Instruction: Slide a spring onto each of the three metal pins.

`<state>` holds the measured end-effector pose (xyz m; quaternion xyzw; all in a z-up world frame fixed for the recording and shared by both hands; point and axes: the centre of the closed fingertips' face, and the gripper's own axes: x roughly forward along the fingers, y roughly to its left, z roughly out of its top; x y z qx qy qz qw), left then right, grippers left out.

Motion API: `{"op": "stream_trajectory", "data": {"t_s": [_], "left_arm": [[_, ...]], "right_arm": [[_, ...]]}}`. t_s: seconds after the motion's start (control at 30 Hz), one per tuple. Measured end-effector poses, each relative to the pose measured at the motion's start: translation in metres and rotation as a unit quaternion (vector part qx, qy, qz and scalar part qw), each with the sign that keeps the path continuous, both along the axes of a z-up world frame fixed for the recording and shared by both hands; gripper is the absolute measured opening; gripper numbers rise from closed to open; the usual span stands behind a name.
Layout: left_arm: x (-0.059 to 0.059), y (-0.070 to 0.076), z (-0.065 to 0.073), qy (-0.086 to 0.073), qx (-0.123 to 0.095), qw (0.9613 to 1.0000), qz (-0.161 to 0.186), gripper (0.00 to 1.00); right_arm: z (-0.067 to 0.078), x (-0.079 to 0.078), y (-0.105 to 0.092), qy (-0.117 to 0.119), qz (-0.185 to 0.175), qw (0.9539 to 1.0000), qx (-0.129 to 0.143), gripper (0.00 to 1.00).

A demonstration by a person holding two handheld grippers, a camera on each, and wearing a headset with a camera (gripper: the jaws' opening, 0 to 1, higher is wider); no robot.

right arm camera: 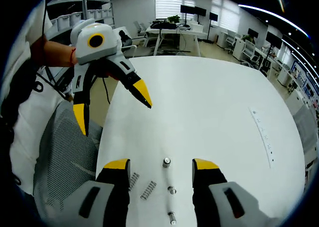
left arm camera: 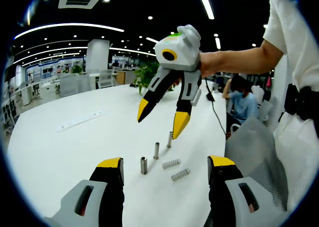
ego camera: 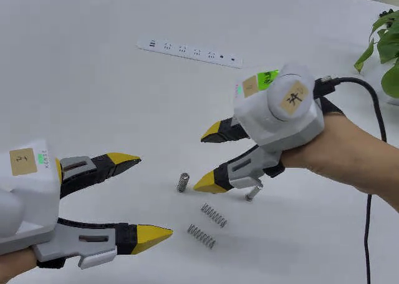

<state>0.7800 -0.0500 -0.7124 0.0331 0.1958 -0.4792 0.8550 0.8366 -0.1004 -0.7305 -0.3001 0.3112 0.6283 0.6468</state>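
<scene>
Three short metal pins stand in a row on the white table [ego camera: 93,78]. The pin [ego camera: 182,182] nearest my left gripper carries a spring, also seen as the pin with a spring [left arm camera: 143,165]. A bare pin [ego camera: 252,193] stands by my right gripper's lower jaw, and another bare pin [left arm camera: 156,150] stands between those two. Two loose springs [ego camera: 214,215] [ego camera: 201,236] lie in front of the pins. My left gripper [ego camera: 148,198] is open, left of the pins. My right gripper [ego camera: 204,161] hovers open just above them, empty.
A white power strip [ego camera: 189,52] lies at the back of the table. A green plant [ego camera: 383,47] stands at the right edge, with a black cable [ego camera: 368,109] running to my right gripper. A mesh chair [right arm camera: 65,152] stands beside the table.
</scene>
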Motion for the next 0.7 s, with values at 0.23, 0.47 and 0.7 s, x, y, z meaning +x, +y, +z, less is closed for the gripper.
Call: {"op": "stream_trajectory", "data": {"t_s": [0.23,0.47,0.7], "left_arm": [[-0.001,0.0,-0.002,-0.001,0.014,0.9998,-0.011,0.69],[-0.001,-0.002,-0.005,-0.001,0.028,0.9993,-0.023,0.69],[-0.002,-0.004,-0.008,0.004,0.041,0.9986,-0.032,0.69]], "right_arm": [[0.009,-0.001,-0.033,0.006,-0.049,0.9983,0.031,0.56],[0.009,-0.009,-0.064,0.024,-0.095,0.9936,0.056,0.62],[0.003,-0.014,-0.09,0.034,-0.127,0.9881,0.079,0.67]]}}
